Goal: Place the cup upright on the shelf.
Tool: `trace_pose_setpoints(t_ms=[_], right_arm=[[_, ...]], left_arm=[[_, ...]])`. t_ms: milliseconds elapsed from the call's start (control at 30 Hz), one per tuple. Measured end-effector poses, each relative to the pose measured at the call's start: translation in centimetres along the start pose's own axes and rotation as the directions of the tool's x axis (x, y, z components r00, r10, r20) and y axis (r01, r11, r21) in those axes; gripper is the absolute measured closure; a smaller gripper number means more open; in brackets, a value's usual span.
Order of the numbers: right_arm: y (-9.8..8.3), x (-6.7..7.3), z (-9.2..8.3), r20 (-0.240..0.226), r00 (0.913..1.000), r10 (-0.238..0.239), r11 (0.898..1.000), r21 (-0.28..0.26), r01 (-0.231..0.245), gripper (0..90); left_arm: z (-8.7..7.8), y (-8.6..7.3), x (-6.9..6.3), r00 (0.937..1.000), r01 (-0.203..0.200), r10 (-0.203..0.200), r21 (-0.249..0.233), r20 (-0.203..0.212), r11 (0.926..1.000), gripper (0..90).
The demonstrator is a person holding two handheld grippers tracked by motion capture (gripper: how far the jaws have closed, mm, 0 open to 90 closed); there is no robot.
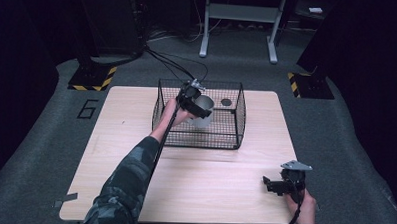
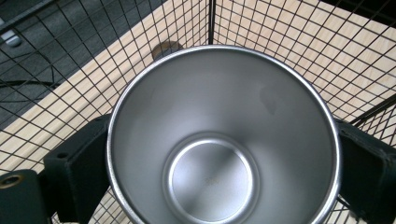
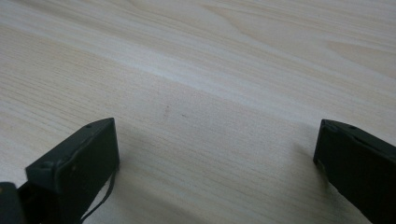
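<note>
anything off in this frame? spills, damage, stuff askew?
Nothing stands out. The left gripper holds a clean, empty steel cup by its sides inside the wire basket, no dents visible. A small dark round thing lies on the basket floor. The right gripper rests open over bare table.

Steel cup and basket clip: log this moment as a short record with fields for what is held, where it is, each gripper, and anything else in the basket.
held item: steel cup, empty, mouth facing the left gripper's camera
holder: left gripper, jaws clamped on opposite sides of the cup
cup location: inside the wire basket; whether it rests on the basket floor cannot be told
right gripper: jaws wide apart, holding nothing, low over the bare table at its near right
other item in basket: small dark round thing near the far side
</note>
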State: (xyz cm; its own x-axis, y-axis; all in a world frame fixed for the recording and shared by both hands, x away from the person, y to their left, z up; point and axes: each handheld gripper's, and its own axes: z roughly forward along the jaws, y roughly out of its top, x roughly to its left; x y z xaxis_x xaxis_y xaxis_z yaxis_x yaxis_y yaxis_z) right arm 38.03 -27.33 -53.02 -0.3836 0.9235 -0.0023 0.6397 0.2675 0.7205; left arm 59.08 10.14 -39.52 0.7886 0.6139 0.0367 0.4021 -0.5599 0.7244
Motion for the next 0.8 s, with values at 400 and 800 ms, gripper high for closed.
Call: trace_pose_setpoints(t_ms=[400,800], right_arm=[[0.0,0.0,0.0,0.0,1.0,-0.003,1.0,-0.001,0.003,0.0],[0.0,0.1,0.0,-0.004,0.9999,0.01,1.0,-0.005,-0.01,0.0]], left_arm=[[1.3,-0.6,0.1,0.9999,0.006,-0.006,0.032,0.009,0.9995,6.1],[2.2,-1.1,0.5,0.9999,0.01,-0.011,0.081,0.013,0.9967,6.1]])
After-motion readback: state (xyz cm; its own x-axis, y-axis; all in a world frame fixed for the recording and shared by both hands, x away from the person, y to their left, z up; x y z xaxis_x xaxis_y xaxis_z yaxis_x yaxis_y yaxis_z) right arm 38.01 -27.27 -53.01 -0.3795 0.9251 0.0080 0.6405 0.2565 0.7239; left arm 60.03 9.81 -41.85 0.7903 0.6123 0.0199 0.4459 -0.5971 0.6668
